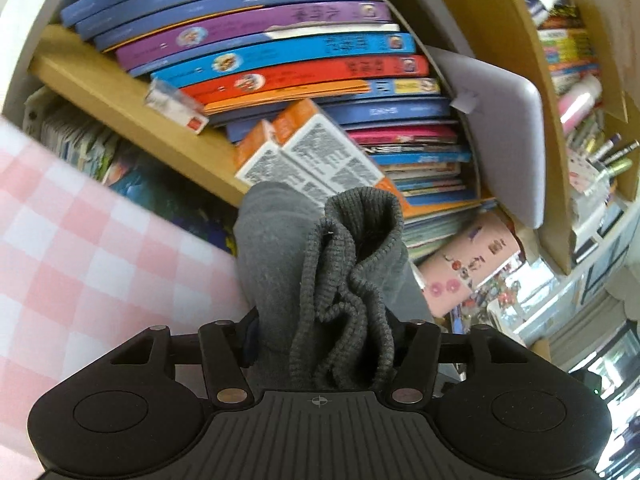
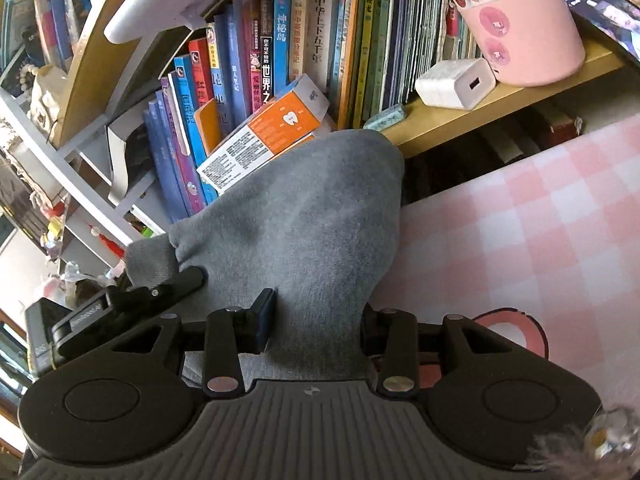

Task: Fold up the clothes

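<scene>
- Between the left gripper (image 1: 326, 332) jaws: a bunched grey garment (image 1: 344, 272), ribbed cuff/hem edge crumpled and standing up out of the jaws, smoother grey fabric behind it. Jaws clamped on that bunch, cloth fills the whole gap.
- Right wrist view: right gripper (image 2: 316, 320) jaws closed on the same grey garment (image 2: 304, 216); fabric rises from between the fingers in a broad rounded mound, smooth fleece side facing the camera.
- Left gripper also seen in the right view (image 2: 160, 292), black finger pressed against the garment's left edge, just beside the right gripper.
- Garment held up off the surface in both views, in front of the bookshelf (image 2: 480, 108).
- Pink-and-white checked cloth (image 1: 80, 248) lies below, to the left in the left view and to the right in the right view (image 2: 540, 240).
- Behind the garment: rows of books (image 1: 280, 52), an orange-and-white box (image 2: 272, 128) leaning on the books, touching or just behind the garment top.
- White charger (image 2: 456, 84) and pink cup (image 2: 516, 28) sit on the shelf edge, apart from the garment.
</scene>
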{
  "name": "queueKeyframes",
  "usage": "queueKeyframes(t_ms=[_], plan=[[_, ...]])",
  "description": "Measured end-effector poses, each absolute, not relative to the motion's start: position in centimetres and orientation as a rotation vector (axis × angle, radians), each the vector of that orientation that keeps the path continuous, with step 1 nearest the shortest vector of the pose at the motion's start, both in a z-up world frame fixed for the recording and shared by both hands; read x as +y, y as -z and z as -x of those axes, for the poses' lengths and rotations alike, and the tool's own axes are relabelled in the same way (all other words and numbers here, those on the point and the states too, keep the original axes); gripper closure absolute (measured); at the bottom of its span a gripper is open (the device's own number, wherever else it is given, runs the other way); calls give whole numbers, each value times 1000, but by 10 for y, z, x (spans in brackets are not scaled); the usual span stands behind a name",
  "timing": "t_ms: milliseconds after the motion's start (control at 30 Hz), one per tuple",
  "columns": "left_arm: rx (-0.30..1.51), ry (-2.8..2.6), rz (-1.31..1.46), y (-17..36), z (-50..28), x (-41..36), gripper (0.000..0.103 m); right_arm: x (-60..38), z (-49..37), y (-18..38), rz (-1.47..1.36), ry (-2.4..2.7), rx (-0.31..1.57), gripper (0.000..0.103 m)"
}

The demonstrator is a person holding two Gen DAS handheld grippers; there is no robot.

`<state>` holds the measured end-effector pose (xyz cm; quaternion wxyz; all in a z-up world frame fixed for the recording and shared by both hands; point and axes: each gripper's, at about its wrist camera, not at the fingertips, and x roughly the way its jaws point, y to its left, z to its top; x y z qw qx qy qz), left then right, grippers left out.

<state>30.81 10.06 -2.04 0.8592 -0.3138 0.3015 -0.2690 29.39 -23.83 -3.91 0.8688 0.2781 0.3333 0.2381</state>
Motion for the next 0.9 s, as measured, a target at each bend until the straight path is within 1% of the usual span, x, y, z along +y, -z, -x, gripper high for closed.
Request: queueKeyframes(t_ms=[67,100,133,167,267,500,667,733,900], plan=[[629,543,656,21,-306,101,39,-238,-293,40,-578,-491,692,54],[620,523,652,20,-304,102,30,-238,-291,41,-576,-487,687,50],[610,503,649,19,-302,103,22,-238,-289,40,-571,-483,680,38],[593,500,652,16,-297,106,20,-239,-286,38,-564,-479,668,29],[541,492,661,9,-280,114,17,-243,-270,32,-533,-471,626,23],[469,446,543,-10,-220,112,15,-239,-216,21,-433,-449,589,22],[458,398,448,-18,-181,96,12,-228,-173,19,-354,-435,598,21],[456,361,392,-17,-166,87,9,-223,-155,18,-295,-405,593,20],[468,250,236,-10,-123,62,9,-206,-110,17,-110,-326,525,18]])
